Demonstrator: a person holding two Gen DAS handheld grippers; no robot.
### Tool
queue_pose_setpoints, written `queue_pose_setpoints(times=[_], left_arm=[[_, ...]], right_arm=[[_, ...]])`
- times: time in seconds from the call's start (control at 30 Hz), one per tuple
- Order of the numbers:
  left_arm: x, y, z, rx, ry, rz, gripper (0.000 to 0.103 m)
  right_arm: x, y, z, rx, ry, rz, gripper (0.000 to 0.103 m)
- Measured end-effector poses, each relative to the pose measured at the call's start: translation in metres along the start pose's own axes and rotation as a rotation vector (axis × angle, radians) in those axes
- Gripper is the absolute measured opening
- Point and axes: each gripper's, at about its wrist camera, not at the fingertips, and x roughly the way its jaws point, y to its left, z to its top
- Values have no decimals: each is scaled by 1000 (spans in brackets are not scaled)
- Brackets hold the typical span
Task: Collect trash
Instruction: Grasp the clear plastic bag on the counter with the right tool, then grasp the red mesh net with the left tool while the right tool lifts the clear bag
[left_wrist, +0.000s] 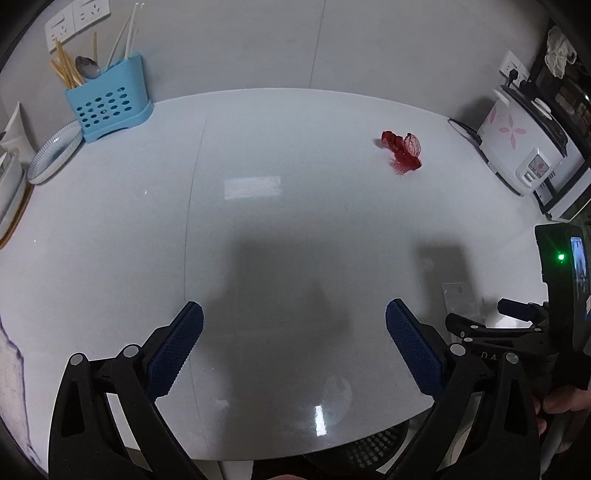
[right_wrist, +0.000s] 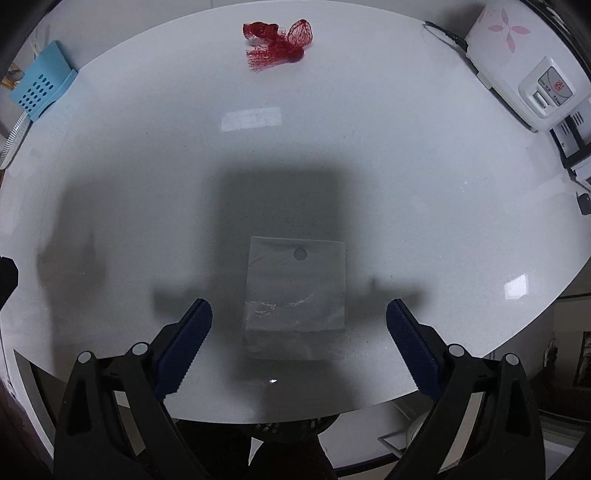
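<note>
A crumpled red mesh net (left_wrist: 402, 152) lies on the white counter, far right in the left wrist view and top centre (right_wrist: 279, 44) in the right wrist view. A clear flat plastic bag (right_wrist: 295, 295) with a round hang hole lies near the counter's front edge, between and just ahead of the open fingers of my right gripper (right_wrist: 299, 314). The same bag (left_wrist: 460, 299) shows faintly at the right in the left wrist view. My left gripper (left_wrist: 294, 314) is open above bare counter with nothing between its fingers. The right gripper's body (left_wrist: 561, 295) shows at the right edge.
A blue utensil holder (left_wrist: 109, 99) with chopsticks stands at the back left beside a plate (left_wrist: 55, 155). A white rice cooker (left_wrist: 524, 144) with its cord sits at the back right. A dark perforated bin (left_wrist: 365, 446) sits below the counter's front edge (right_wrist: 295, 417).
</note>
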Motion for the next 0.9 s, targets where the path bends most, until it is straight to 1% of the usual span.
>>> queue_pose_setpoints(times=[0.07, 0.17, 0.27, 0.33, 0.57, 0.63, 0.77, 0.9], left_arm=[[5, 2, 7, 2, 6, -10, 97], [10, 3, 14, 5, 12, -15, 97], [11, 3, 19, 11, 11, -14, 97], [11, 3, 21, 7, 10, -14, 97], [9, 1, 22, 2, 11, 0, 97], [9, 1, 23, 2, 11, 2, 97], [10, -2, 25, 1, 17, 7, 97], [10, -6, 28, 5, 17, 8, 97]], right_arm=[[4, 0, 2, 15, 22, -19, 89], [14, -1, 4, 40, 76, -24, 78], [14, -4, 3, 59, 83, 6, 73], [12, -2, 3, 48, 81, 36, 57], [8, 1, 2, 20, 73, 44, 53], [4, -1, 3, 21, 63, 50, 47], [0, -8, 4, 40, 54, 68, 42], [-6, -12, 4, 46, 40, 78, 34]])
